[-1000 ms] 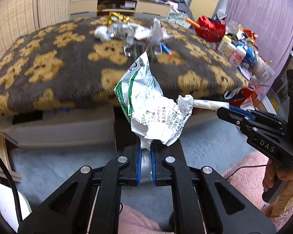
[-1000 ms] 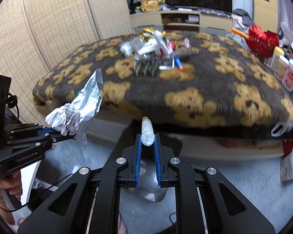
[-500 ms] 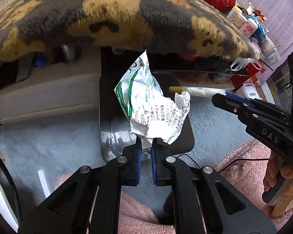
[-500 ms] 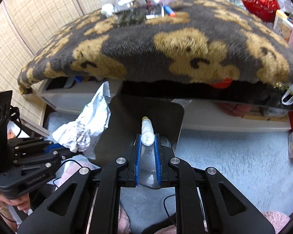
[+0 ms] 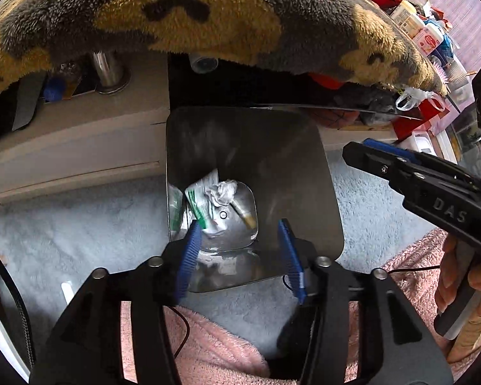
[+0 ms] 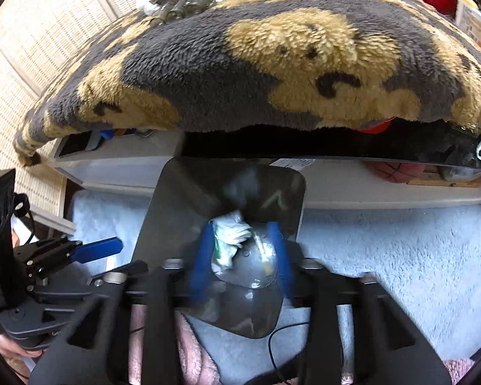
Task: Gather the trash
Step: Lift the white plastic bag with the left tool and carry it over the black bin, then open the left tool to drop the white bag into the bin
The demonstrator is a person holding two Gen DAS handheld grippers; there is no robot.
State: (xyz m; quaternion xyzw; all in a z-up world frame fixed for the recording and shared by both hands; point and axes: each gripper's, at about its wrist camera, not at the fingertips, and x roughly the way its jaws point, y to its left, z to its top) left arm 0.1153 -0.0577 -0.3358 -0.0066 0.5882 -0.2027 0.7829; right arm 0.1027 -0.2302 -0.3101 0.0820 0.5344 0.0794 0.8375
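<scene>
Tongs first: my left tongs are spread wide with nothing between the blue pads, and my right tongs gape just as wide, gripping nothing. Below both sits the metal bin, where the crumpled wrapper and the small tube lie together on the bottom. Beyond it, the bear-patterned blanket overhangs the table edge.

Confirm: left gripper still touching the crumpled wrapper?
Apart. The left wrist view shows the left gripper open above the bin, while the crumpled wrapper lies on the bin's bottom beside the small tube.
</scene>
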